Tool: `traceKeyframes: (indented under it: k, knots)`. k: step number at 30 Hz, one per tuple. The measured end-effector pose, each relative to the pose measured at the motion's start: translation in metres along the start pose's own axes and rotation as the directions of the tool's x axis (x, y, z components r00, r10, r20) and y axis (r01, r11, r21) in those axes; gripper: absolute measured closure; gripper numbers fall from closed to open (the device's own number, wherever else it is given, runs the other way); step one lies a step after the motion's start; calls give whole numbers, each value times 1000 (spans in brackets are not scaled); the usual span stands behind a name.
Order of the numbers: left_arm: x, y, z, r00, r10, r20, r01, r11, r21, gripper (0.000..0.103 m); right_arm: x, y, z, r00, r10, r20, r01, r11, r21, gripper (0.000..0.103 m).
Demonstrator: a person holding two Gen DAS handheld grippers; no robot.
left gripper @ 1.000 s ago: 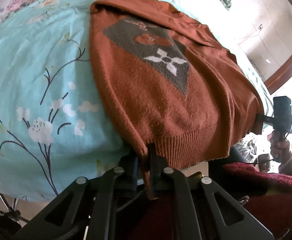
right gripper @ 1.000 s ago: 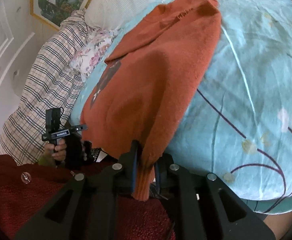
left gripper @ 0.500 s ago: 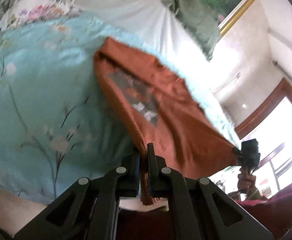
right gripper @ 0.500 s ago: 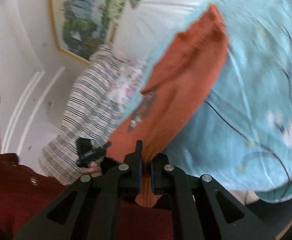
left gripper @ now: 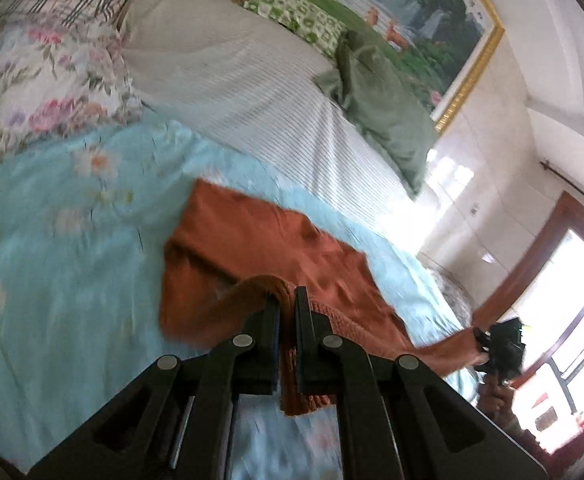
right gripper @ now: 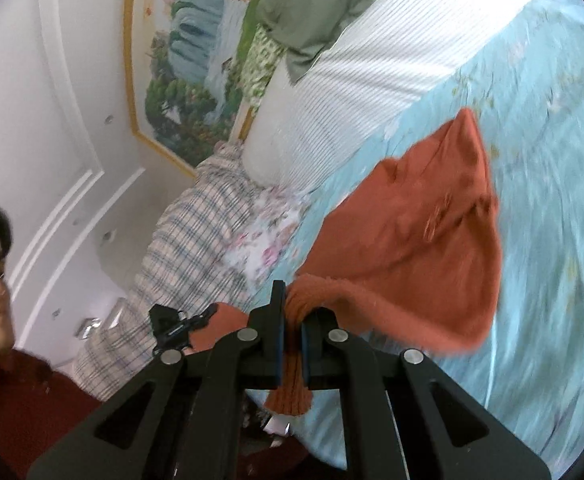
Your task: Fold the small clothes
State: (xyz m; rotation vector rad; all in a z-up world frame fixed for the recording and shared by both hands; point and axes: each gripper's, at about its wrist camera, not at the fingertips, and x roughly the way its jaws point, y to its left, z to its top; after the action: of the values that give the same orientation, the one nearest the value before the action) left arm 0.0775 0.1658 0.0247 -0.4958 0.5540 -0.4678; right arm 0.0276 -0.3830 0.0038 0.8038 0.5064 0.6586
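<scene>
Two corners of the rust sweater's (left gripper: pixel 252 248) ribbed hem are pinched, one in the left gripper (left gripper: pixel 286 312), one in the right gripper (right gripper: pixel 292 316); its body trails forward onto the blue quilt (left gripper: pixel 72 240) (motion blur, so probably mid-fold), equally near both

A rust-orange sweater (left gripper: pixel 260 240) of soft, matt knitted cloth with a fuzzy nap, its hem ribbed and coarser. The left gripper (left gripper: pixel 287 312) and right gripper (right gripper: pixel 292 312) are matt black plastic with round, dull silver metal bolt heads. Beneath lies a pale blue floral quilt (left gripper: pixel 64 248) in smooth cloth with a faint sheen. A white sheet (left gripper: pixel 260 92) shows fine ribbed stripes. A green pillow (left gripper: pixel 375 100) is matt, creased cloth. The picture frame (left gripper: pixel 471 68) is glossy gilt; the window frame (left gripper: pixel 547 248) looks like polished reddish wood
</scene>
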Motion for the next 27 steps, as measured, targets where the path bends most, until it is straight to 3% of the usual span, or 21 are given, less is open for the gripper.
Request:
traceKeyframes:
  k: [6,10,15,21,24,27]
  knots:
    - [67,0,62,995,88,54,-89,996,3,99,39,-24,72,993,-109,48,109,994,-2,96]
    - [117,5,97,988,143,51,-142,990,-15,99,71,-44,114,981,-193,26,193,981,-8,96]
    - [191,26,123,979,202,-21,-203,979,-34,99,111,-85,144,940,-339,-29,339,940,17,96]
    - [261,53,127,949,304,-89,-305,952,4,99,142,-129,162,920,-384,-75,389,919,66,96]
    - [287,68,123,931,344,-124,-345,939,11,99,159,-152,165,883,-456,-111,465,883,69,96]
    - [312,85,115,902,388,-190,-393,919,10,98,173,-176,163,843,-508,-176,529,843,101,96]
